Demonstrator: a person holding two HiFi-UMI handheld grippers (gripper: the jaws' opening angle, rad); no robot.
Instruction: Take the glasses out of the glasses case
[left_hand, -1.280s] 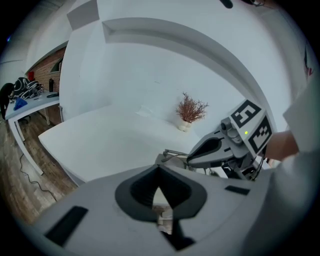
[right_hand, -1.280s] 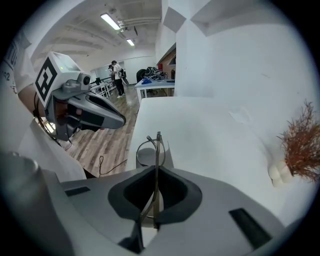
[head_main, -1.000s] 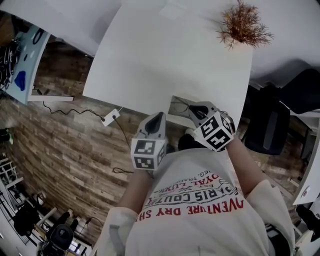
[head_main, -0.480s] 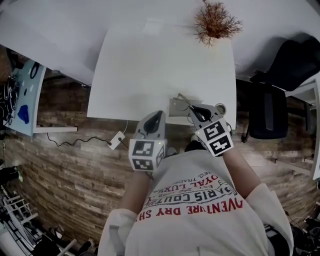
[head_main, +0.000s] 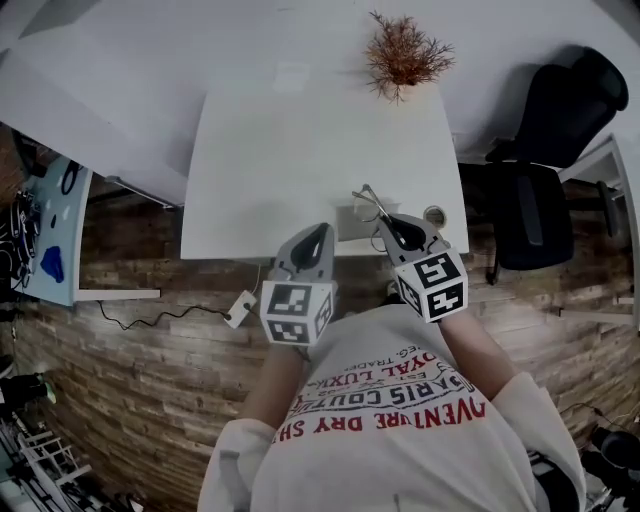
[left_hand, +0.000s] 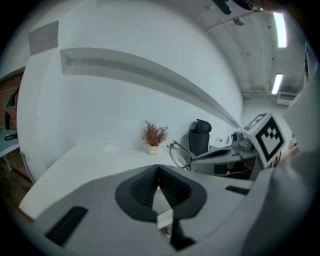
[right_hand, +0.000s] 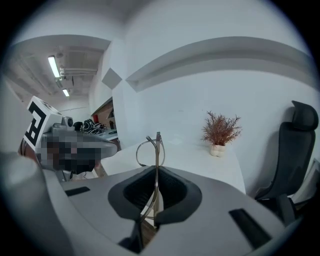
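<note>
Left gripper (left_hand: 159, 168): jaws closed tip to tip, nothing clamped that I can see. It hangs just short of the near edge of the white table (head_main: 290, 150).

Right gripper (right_hand: 156, 168): clamped on the glasses (right_hand: 156, 150) by one thin metal temple arm, which runs straight down between the jaws. The wire rims stick out ahead of the tips (frame edge-on in the right gripper view).

From the head view the glasses sit over the far side of the grey glasses case (head_main: 350, 225), which lies at the near table edge, just right of the left gripper's tip. Can't tell whether frame and case touch.

A small round object (head_main: 433, 214) sits on the table just right of the right gripper.

Far edge of the table: a dried reddish plant (head_main: 403, 50) in a small pot. A black office chair (head_main: 535, 215) stands off the table's right side.
</note>
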